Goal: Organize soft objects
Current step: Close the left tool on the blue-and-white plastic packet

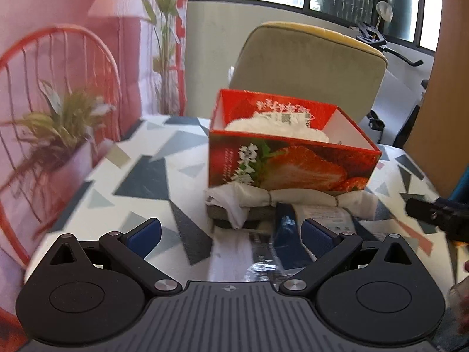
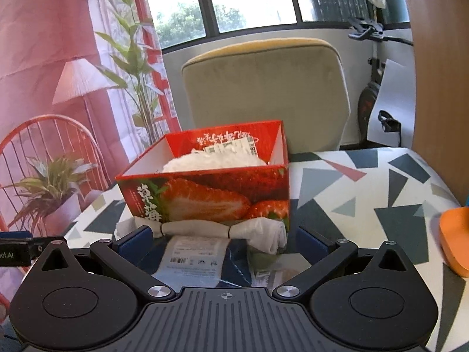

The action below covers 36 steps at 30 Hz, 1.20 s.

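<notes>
A red strawberry-print box (image 1: 290, 164) (image 2: 211, 193) stands open on the patterned table, with a white fluffy item (image 1: 275, 127) (image 2: 211, 160) inside it. Against the box's near side lies a rolled pale cloth bundle (image 1: 296, 198) (image 2: 199, 228) with white ends. A clear plastic packet with blue contents and a printed label (image 1: 285, 234) (image 2: 196, 256) lies in front of the bundle. My left gripper (image 1: 231, 231) is open, its right pad over the packet. My right gripper (image 2: 224, 242) is open, straddling the packet just short of the bundle.
A beige chair (image 1: 307, 70) (image 2: 263, 94) stands behind the table (image 1: 140, 182) (image 2: 366, 193). A potted plant (image 1: 58, 135) (image 2: 49, 184) sits at the left edge. An orange object (image 2: 454, 240) lies at the right. The other gripper (image 1: 439, 214) (image 2: 17, 249) shows at each view's side.
</notes>
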{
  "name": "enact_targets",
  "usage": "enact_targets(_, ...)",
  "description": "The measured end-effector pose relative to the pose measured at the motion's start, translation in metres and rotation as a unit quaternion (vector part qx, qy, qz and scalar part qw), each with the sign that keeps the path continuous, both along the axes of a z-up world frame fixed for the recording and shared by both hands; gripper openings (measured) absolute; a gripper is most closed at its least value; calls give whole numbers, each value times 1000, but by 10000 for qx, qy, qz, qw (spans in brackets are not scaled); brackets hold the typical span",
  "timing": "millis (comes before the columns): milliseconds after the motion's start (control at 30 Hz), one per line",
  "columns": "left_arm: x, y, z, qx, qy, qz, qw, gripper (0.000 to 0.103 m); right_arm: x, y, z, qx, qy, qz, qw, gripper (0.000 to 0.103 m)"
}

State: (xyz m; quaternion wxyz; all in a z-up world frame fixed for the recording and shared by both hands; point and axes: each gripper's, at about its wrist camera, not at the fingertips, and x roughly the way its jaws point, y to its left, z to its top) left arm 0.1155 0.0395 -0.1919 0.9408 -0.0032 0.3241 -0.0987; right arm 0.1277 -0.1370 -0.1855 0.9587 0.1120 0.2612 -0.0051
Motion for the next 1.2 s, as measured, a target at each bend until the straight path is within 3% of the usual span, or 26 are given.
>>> enact_targets(100,15,-6,-7,-45,174,-109,9998,97,12,-2,-5,-155,9,90,9998,100)
enact_targets(333,49,-33,-18,-32,279,-519,9983,69,50,-12,-20,11,194,154,9997,84)
enact_targets(467,69,-47,-38,-352,741,-1004,9916,58,62,-4,-39,-11,462,405,9981,74)
enact_targets(700,64,-46,-76,-500,1243,-969,9862,56,61,1,-72,117,933,590,9938,68)
enact_targets(1000,52,-53,-78,-182,912,-1160,9889,55,58,10,-85,-64,981,787,9920,67)
enact_targets(1200,54,-53,-80,-215,917,-1168,9887,55,58,8,-87,-56,983,809,9919,67)
